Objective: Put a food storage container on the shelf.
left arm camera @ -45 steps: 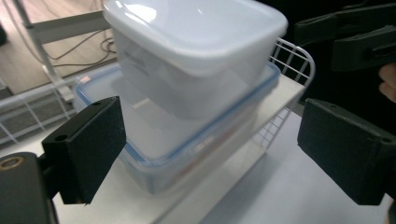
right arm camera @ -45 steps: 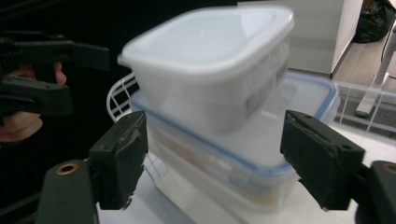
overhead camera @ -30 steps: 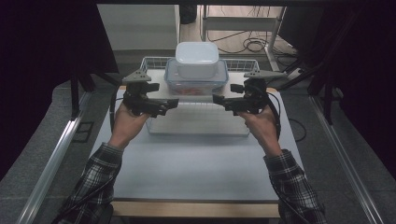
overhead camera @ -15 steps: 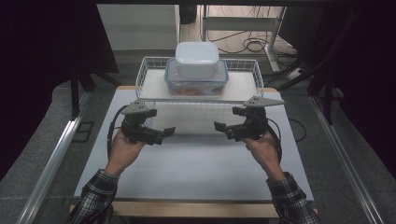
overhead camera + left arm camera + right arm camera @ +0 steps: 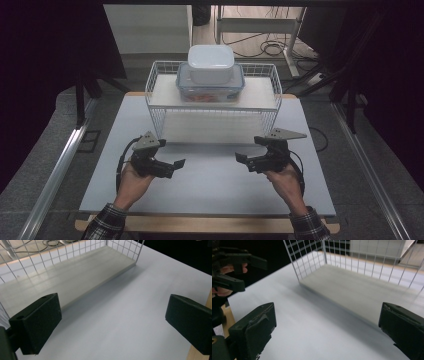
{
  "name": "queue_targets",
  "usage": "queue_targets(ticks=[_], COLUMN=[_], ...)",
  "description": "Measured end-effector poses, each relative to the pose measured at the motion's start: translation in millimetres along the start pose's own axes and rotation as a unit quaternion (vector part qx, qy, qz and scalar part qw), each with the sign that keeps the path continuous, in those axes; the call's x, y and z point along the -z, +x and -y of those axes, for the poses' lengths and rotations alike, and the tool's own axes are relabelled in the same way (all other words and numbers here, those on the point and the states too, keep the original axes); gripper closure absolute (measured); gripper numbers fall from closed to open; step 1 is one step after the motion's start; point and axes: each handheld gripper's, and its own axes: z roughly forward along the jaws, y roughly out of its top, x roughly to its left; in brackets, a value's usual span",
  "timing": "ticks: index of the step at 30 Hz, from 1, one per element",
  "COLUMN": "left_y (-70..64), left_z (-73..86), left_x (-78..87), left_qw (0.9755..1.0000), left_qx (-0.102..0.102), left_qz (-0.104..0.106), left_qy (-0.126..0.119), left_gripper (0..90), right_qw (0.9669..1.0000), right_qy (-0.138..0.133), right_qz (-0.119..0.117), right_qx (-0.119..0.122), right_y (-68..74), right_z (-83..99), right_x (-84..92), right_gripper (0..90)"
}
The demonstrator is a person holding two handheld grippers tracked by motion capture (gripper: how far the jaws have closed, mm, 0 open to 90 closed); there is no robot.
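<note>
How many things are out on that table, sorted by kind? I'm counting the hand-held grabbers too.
Wire rack: 1
Food containers stacked on the rack's top shelf: 2, a clear one with a blue rim and a white one on top of it
Hand-held grippers: 2, the left gripper and the right gripper, both open with nothing between their fingers
Total: 5
</note>
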Motion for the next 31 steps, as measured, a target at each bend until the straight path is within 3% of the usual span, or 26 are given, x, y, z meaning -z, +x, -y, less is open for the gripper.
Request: queue_targets(ticks=[6,12,17,22,25,28,31], left_y=[-3.6,-6.6,-9.9,-15.5,-17.4,-17.6,-16.8], left_z=[24.4,45.7,59.8,69.4,76.5,79.1,79.4], left_x=[-2.7,-5.4,-10.4,-18.4,-29.4,-33.8,-34.8], left_qw=[0.9999,0.9994,0.9987,0.9975,0.9945,0.9925,0.9927], left_qx=[0.01,0.01,0.01,-0.003,-0.021,-0.032,-0.032], left_qz=[-0.005,-0.022,-0.029,-0.035,-0.038,-0.043,-0.038], left_qy=[0.004,0.025,0.04,0.062,0.095,0.109,0.11], left_gripper=[0.8,1.0,0.6,0.0,0.0,0.0,0.0], right_qw=[0.9997,0.9987,0.9987,0.9979,0.9957,0.9938,0.9927], right_qy=[0.022,0.042,0.048,0.062,0.09,0.108,0.115], right_qz=[0.008,0.022,0.016,0.016,0.019,0.022,0.029], right_qx=[0.001,0.017,0.012,0.011,0.013,0.017,0.022], right_y=[-0.4,4.9,6.4,8.6,9.9,10.0,10.0], right_z=[23.6,49.0,63.9,76.3,89.3,94.9,95.5], right_x=[-3.8,-6.3,-6.0,-10.3,-17.4,-21.5,-23.5], right_gripper=[1.2,0.0,0.0,0.0,0.0,0.0,0.0])
